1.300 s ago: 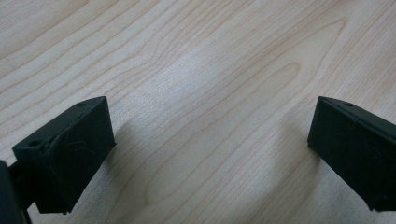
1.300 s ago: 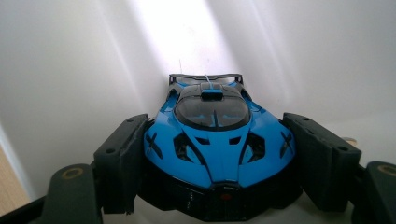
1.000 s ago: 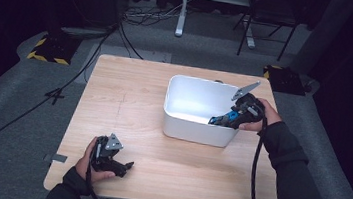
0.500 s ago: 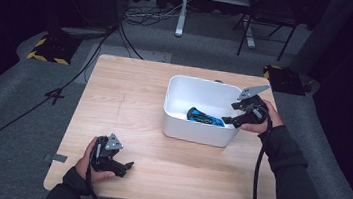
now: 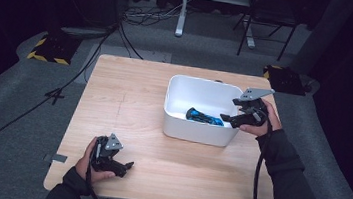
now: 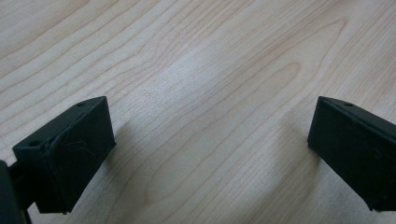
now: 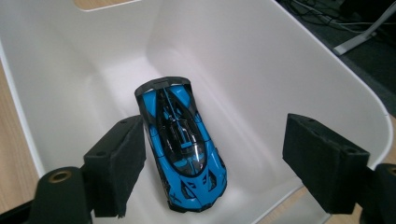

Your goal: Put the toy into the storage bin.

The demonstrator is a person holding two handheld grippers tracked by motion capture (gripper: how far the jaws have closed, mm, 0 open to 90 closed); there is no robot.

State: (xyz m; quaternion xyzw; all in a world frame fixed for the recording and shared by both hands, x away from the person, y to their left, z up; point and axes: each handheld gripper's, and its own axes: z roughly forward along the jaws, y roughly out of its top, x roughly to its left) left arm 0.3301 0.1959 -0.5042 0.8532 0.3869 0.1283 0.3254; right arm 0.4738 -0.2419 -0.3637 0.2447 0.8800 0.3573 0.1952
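Note:
A blue and black toy car (image 5: 205, 117) (image 7: 182, 144) lies on the floor of the white bin (image 5: 196, 132) (image 7: 257, 56), free of any grip. My right gripper (image 5: 227, 119) (image 7: 215, 123) hangs over the bin's right rim and points down into it. Its jaws have just been opening and now stand apart, above the car and touching nothing. My left gripper (image 5: 124, 166) (image 6: 212, 107) rests near the front left of the wooden table (image 5: 129, 99), open, with bare wood (image 6: 210, 46) between its fingers.
The bin stands right of the table's middle. Cables (image 5: 64, 92) run across the grey floor at the left. A desk frame (image 5: 182, 9) and a chair (image 5: 269, 19) stand beyond the far edge.
The right gripper held the car above the bin's right side, let it go, and the car now lies in the bin. The right hand drew back slightly toward the rim. The left hand stayed put.

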